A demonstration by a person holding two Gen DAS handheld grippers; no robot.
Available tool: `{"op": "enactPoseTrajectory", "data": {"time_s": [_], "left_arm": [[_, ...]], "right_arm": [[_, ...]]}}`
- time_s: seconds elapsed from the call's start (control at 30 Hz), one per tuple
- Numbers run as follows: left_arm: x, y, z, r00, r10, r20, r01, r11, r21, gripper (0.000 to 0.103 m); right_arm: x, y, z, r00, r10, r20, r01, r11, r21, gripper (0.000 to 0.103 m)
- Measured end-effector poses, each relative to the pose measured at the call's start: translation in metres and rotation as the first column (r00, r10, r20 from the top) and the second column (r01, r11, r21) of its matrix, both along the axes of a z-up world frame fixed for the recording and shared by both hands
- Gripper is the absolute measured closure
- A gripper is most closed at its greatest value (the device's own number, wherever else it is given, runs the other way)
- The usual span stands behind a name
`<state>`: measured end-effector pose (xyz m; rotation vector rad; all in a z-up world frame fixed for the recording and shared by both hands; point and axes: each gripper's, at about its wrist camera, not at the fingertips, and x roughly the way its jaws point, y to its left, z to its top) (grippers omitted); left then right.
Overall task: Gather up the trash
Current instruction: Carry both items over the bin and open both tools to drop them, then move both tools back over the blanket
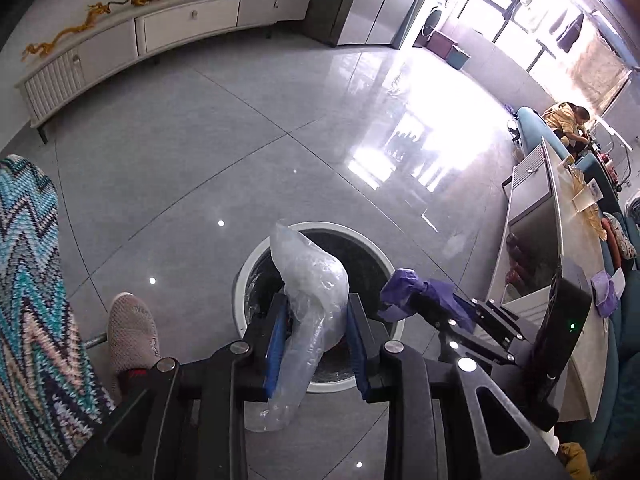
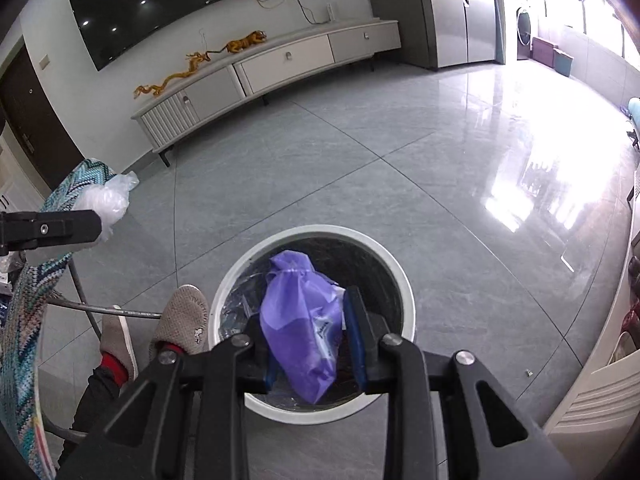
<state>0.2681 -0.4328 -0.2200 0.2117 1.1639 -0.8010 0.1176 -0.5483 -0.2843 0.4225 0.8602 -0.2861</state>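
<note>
Purple bag (image 2: 300,320) clamped in right tool (image 2: 310,344), over bin (image 2: 396,264).

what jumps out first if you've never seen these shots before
Two grippers hang over a round white-rimmed bin on the grey tile floor. The left gripper clamps crumpled clear plastic; the right gripper clamps a purple bag. Beige shoes stand just left of the bin.
</note>
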Motion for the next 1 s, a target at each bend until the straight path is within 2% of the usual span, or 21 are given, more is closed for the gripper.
{"op": "enactPoseTrajectory", "data": {"time_s": [0.13,0.23,0.3,0.33,0.4,0.53,0.67,0.77,0.9,1.0], "left_arm": [[0.011,-0.009,-0.022,0.998,0.023,-0.058,-0.024,1.000,-0.007,0.073],[0.014,-0.011,-0.028,0.996,0.023,-0.083,-0.024,1.000,-0.017,0.064],[0.013,-0.009,-0.027,0.996,0.029,-0.083,-0.032,0.999,-0.036,0.056],[0.014,-0.010,-0.025,0.996,0.034,-0.086,-0.037,0.998,-0.042,0.047],[0.013,-0.008,-0.020,0.996,0.037,-0.078,-0.042,0.998,-0.055,0.047],[0.006,0.002,0.002,0.999,0.034,-0.018,-0.036,0.995,-0.088,0.047],[-0.008,0.015,0.036,0.996,0.060,0.067,-0.050,0.989,-0.143,0.047],[-0.020,0.029,0.061,0.988,0.082,0.131,-0.057,0.981,-0.185,0.047],[-0.043,0.050,0.096,0.970,0.119,0.212,-0.065,0.967,-0.247,0.047],[-0.065,0.066,0.120,0.962,0.104,0.253,-0.037,0.966,-0.256,0.047]], "right_arm": [[0.016,-0.006,-0.016,0.999,0.006,-0.036,-0.005,1.000,0.012,0.074],[0.027,-0.010,-0.030,0.998,0.005,-0.068,-0.003,1.000,0.029,0.072],[0.031,-0.016,-0.039,0.996,-0.004,-0.086,0.007,0.999,0.034,0.067],[0.032,-0.017,-0.043,0.996,-0.006,-0.089,0.010,0.999,0.044,0.062],[0.034,-0.020,-0.048,0.996,-0.011,-0.091,0.016,0.998,0.053,0.056],[0.035,-0.017,-0.045,0.995,-0.010,-0.095,0.015,0.998,0.053,0.056],[0.029,-0.013,-0.027,0.998,-0.006,-0.064,0.009,0.999,0.037,0.055],[0.016,-0.012,-0.002,0.999,-0.019,-0.029,0.019,1.000,-0.001,0.055],[-0.005,-0.008,0.046,0.999,-0.035,0.042,0.037,0.997,-0.066,0.055],[-0.024,0.004,0.088,0.994,-0.029,0.109,0.041,0.993,-0.108,0.055]]}}
